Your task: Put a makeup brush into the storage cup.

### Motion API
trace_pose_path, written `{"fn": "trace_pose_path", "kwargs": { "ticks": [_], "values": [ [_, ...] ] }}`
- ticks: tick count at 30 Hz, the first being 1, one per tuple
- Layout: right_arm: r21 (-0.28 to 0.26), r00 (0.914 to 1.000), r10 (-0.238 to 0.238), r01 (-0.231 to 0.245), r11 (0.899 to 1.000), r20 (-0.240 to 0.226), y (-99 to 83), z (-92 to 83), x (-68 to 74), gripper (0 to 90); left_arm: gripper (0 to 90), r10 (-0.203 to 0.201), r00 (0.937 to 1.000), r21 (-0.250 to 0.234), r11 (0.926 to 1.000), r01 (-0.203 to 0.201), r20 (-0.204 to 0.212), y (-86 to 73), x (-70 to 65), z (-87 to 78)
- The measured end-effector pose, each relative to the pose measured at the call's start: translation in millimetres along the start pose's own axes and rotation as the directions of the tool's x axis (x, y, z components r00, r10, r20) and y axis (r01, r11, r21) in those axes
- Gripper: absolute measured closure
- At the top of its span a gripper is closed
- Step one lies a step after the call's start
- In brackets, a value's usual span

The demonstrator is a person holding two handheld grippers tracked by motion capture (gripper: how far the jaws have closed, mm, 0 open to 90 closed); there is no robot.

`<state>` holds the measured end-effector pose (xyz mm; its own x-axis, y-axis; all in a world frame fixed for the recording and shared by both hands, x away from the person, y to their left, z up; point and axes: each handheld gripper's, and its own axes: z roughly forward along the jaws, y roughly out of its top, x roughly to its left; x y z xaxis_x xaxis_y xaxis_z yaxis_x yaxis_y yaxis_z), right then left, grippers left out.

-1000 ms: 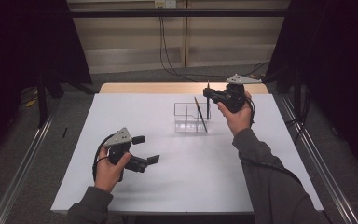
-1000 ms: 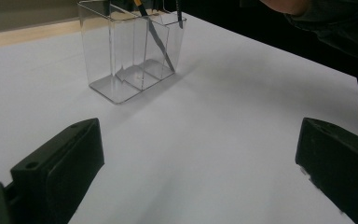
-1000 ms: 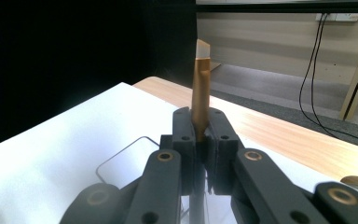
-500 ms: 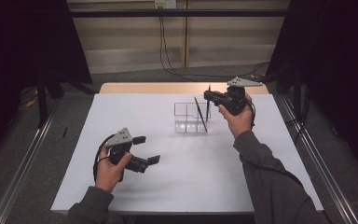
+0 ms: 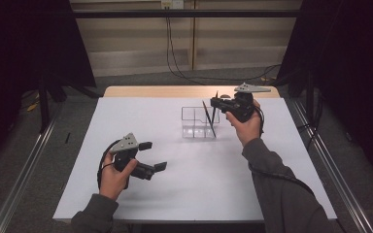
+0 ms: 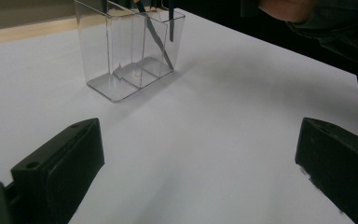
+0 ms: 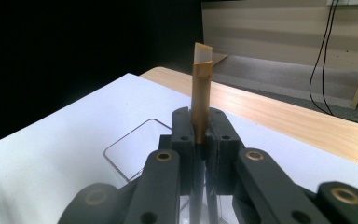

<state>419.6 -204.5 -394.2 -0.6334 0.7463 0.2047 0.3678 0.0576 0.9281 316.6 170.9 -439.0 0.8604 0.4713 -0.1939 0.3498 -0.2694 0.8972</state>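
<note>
Over the last second the right gripper (image 5: 217, 103) has tilted, so its grey three-cornered plate (image 5: 252, 88) now lies flatter above the hand, while the left gripper (image 5: 152, 156) has kept its place on the near left of the table (image 5: 223, 194); the clear divided holder (image 5: 197, 122) has not shifted. In the right gripper view the jaws are pressed on a slim gold-topped pen (image 7: 201, 93), which stands upright between them with its pale slanted tip above and its lower part going down over the holder (image 7: 140, 149); a second dark pen (image 5: 208, 119) leans inside the holder's right end. The left gripper's jaws are spread wide with nothing between them, the holder (image 6: 130, 46) well apart ahead. The table is white with a bare wooden far edge; beyond are a grey floor, dark curtains and hanging cables (image 5: 175, 53).
</note>
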Motion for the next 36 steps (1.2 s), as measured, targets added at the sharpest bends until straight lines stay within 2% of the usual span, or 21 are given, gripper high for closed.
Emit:
{"fn": "trace_pose_path", "kwargs": {
  "ticks": [8,9,12,16,24,36],
  "values": [
    [0.009,1.0,0.0,0.0,1.0,-0.003,-0.1,2.8,1.3,81.9,0.8,0.002,1.0,0.005,1.0,-0.002,-0.002,-0.1,0.6,0.0],
    [0.01,1.0,0.001,-0.001,1.0,-0.008,-0.3,3.2,1.7,78.8,0.8,0.002,1.0,0.005,1.0,-0.002,-0.003,-0.1,0.5,-0.1],
    [0.017,0.9996,-0.022,0.021,1.0,0.016,-1.3,4.4,3.0,60.0,0.8,0.004,1.0,0.005,1.0,-0.004,-0.004,0.0,0.6,-0.2],
    [-0.001,0.9997,-0.016,0.016,1.0,0.019,-2.4,2.0,1.1,49.5,0.8,0.002,1.0,-0.001,1.0,-0.002,-0.001,0.2,0.3,-0.2],
    [-0.021,0.9992,-0.038,0.038,0.999,0.015,-3.9,-3.7,1.9,41.7,0.8,0.004,1.0,-0.001,1.0,-0.004,-0.002,-0.1,0.5,-1.4],
    [-0.02,0.9983,-0.057,0.057,0.998,0.008,-6.7,-11.6,3.3,31.0,0.8,0.007,0.9999,0.002,1.0,-0.007,-0.013,-0.3,0.5,-2.7]
  ]
}}
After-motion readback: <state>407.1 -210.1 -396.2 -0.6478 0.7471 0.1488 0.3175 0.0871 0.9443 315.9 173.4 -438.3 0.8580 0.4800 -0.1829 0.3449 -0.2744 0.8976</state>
